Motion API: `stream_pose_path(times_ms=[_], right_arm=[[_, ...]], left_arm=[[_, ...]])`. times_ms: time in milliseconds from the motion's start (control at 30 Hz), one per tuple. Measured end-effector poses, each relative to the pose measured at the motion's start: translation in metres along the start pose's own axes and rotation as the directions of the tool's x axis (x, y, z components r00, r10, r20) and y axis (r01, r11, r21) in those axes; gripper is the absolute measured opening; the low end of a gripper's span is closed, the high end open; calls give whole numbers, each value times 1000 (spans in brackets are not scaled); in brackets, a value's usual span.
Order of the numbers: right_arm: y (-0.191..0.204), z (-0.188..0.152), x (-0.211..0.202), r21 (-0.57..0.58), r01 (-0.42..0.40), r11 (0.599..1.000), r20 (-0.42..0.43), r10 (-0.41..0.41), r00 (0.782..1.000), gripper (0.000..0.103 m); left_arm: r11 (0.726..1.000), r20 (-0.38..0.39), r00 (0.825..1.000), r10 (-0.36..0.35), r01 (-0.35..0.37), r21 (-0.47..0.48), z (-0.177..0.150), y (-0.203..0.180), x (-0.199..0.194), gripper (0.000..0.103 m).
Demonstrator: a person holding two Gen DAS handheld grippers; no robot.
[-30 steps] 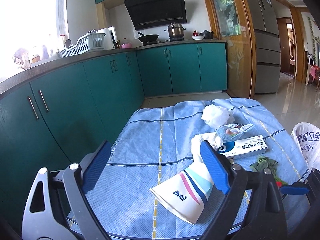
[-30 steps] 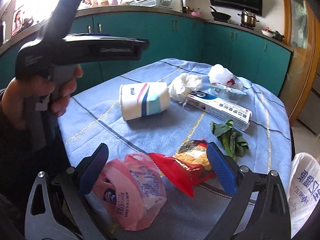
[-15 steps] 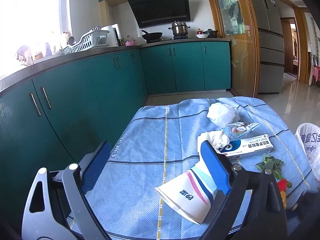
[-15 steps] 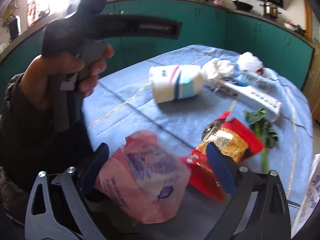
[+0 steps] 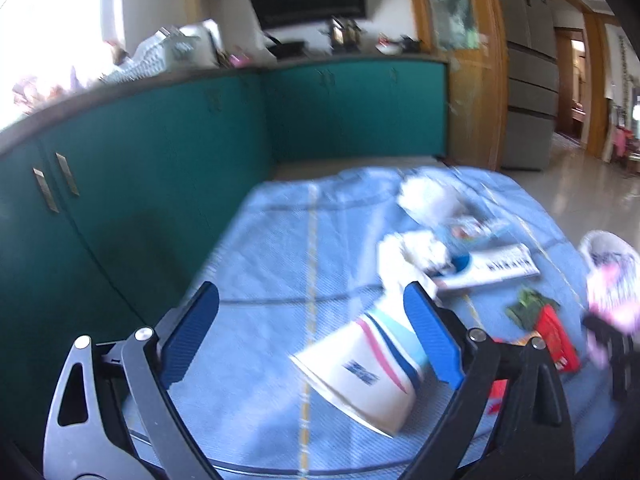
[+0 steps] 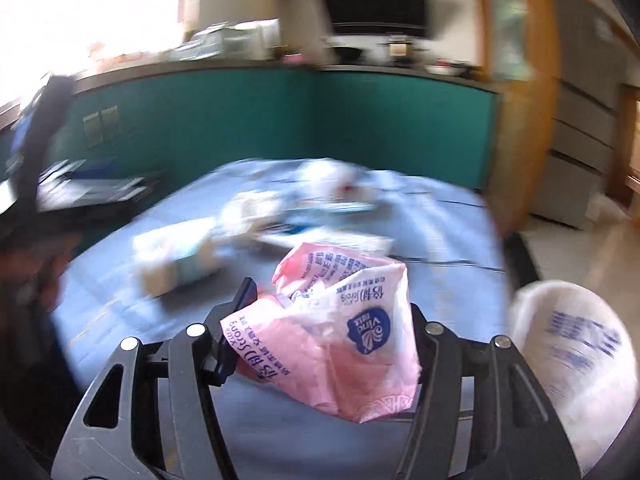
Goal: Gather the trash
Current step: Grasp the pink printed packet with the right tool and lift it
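the right gripper (image 6: 320,332), its jaws just closing, grasps the crumpled pink-and-white plastic wrapper (image 6: 340,336) at lower centre; the left gripper (image 5: 316,336) gapes released over the blue tablecloth (image 5: 280,248)

Bright daylight glares from the window (image 5: 36,40) at upper left; both fisheye views are motion-blurred, edges curved.

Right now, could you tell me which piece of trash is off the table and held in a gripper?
The pink plastic wrapper, clamped in the right gripper; the paper cup lies on the tablecloth.
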State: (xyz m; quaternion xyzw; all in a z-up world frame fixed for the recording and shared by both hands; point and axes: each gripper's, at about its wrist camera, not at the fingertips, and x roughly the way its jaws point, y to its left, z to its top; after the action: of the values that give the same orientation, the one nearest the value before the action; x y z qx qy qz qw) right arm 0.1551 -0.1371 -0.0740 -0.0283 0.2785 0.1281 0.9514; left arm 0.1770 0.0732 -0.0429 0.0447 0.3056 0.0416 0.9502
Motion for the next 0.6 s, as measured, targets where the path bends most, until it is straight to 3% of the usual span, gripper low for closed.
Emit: stream_pose_path(times_ms=[67,133,300,400,600], right_arm=[[-16,-1,9,44,61,997,-52,-59,997,60],[-24,-5,17,72,75,995,-100,-67,993,62],[-17,-10,24,45,48,998,-155,-40,987,68],[-9,-10,21,-2,67,998,-140,-66,988,82],[-6,-10,25,-33,81,996,-150,-85,985,84]], left_arm=[[998,-52,997,-64,65,11,-5,-5,8,93],[993,-101,989,-109,112,25,-11,-11,17,93],[990,-161,980,-116,126,58,-22,-23,31,93],[989,-182,976,-122,135,66,-26,-27,35,93],[983,-216,966,-141,162,84,-32,-35,41,93]])
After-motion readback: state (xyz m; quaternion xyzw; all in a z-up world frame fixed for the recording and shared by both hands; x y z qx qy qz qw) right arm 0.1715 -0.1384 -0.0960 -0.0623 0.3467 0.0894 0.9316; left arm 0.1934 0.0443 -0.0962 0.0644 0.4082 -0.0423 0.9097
